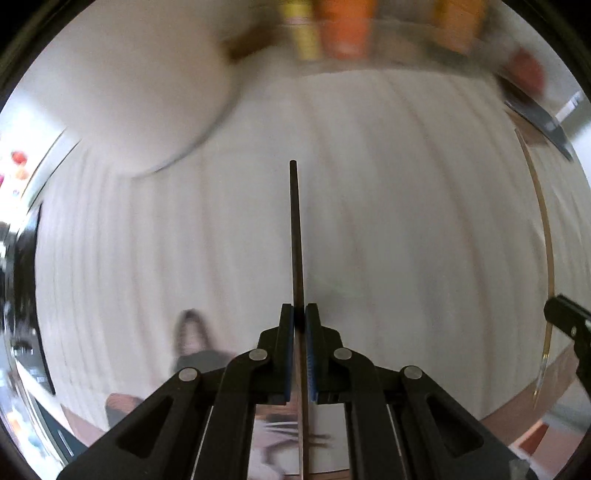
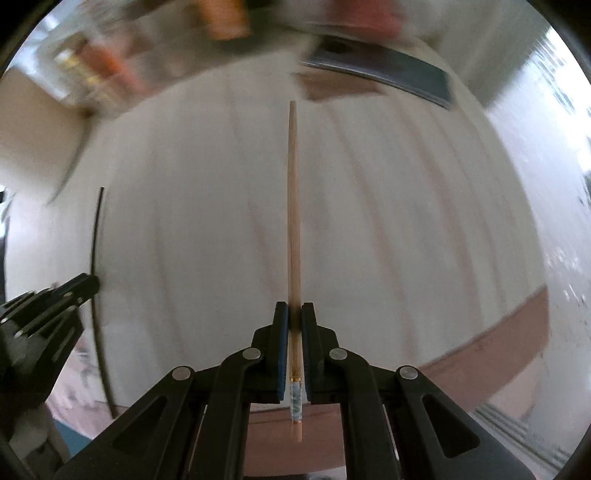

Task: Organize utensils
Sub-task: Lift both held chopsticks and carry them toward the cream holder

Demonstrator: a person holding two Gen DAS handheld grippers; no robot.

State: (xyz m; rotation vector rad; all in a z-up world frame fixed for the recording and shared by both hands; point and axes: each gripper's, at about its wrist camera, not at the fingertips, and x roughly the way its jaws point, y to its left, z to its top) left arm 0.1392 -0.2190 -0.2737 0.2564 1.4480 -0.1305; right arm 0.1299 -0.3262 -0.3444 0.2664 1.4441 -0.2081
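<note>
My left gripper [image 1: 299, 308] is shut on a dark chopstick [image 1: 295, 229] that points straight ahead above the pale wooden table [image 1: 406, 221]. My right gripper [image 2: 294, 308] is shut on a light wooden chopstick [image 2: 293, 206] with a patterned end, also pointing ahead above the table. The left gripper [image 2: 48, 302] and its dark chopstick [image 2: 96, 258] show at the left edge of the right wrist view. The right gripper's finger [image 1: 569, 317] and its light chopstick [image 1: 546, 258] show at the right edge of the left wrist view. Both views are motion-blurred.
Blurred orange and yellow containers [image 1: 325, 33] stand at the table's far edge. A large white rounded object [image 1: 122, 103] sits at the far left. A dark flat object [image 2: 384, 74] lies at the far right. The table's brown rim [image 2: 480, 347] curves near right.
</note>
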